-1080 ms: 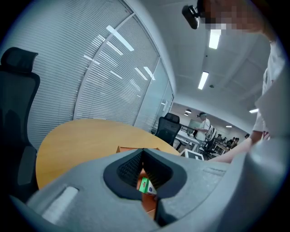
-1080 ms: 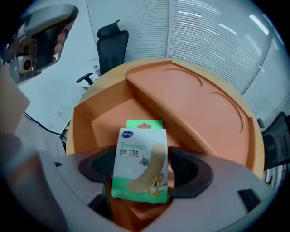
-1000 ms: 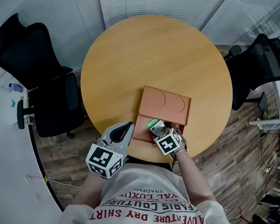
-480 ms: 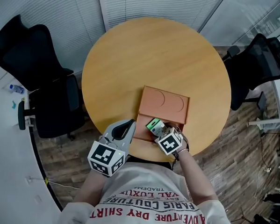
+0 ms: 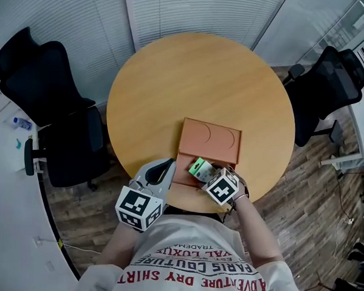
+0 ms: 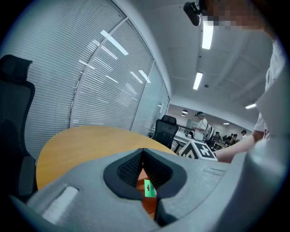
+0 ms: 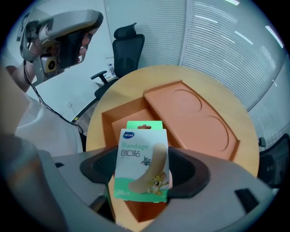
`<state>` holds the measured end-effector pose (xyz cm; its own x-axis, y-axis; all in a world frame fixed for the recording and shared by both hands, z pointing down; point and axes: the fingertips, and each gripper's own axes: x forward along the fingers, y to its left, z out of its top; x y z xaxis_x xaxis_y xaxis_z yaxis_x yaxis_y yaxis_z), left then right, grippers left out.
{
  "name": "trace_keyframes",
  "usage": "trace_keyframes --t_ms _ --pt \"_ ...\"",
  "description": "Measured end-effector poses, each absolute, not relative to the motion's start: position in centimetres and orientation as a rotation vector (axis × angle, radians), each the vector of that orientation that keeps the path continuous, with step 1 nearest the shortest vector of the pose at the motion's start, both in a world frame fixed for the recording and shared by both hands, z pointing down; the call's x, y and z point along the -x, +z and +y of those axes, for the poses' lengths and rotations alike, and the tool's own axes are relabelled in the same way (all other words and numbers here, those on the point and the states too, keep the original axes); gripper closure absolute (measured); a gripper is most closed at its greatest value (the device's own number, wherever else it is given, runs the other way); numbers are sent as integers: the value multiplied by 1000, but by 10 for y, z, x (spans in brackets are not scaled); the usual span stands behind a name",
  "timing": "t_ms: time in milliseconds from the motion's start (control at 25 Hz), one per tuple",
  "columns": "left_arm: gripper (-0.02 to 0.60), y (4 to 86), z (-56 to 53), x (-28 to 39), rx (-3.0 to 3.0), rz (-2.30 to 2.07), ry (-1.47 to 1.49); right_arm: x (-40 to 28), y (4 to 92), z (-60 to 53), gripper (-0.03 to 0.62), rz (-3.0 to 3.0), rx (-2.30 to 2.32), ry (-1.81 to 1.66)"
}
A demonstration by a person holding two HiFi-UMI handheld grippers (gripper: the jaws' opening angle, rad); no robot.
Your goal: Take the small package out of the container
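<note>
right gripper [image 5: 205,171] pinches the small bandage package [image 7: 142,161] by its side edges, printed face towards the gripper camera. the package is held over the open orange container [image 7: 108,118], whose lid [image 5: 210,137] lies flat beyond it on the round table [image 5: 191,81]. left gripper [image 5: 165,166] sits at the container's left, jaws together, holding nothing.
</note>
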<state>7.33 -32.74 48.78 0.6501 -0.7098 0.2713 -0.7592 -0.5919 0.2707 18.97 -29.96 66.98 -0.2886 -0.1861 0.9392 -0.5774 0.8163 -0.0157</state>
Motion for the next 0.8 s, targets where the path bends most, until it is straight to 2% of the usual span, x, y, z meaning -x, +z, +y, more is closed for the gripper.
trace_keyframes --t_ms 240,800 --pt "569 477 -327 -76 -2541 -1144 186 -185 646 -296 241 -1920 -621 429" --pt "569 450 -339 -97 -2636 -1139 203 -195 522 -343 240 -2165 -1126 258"
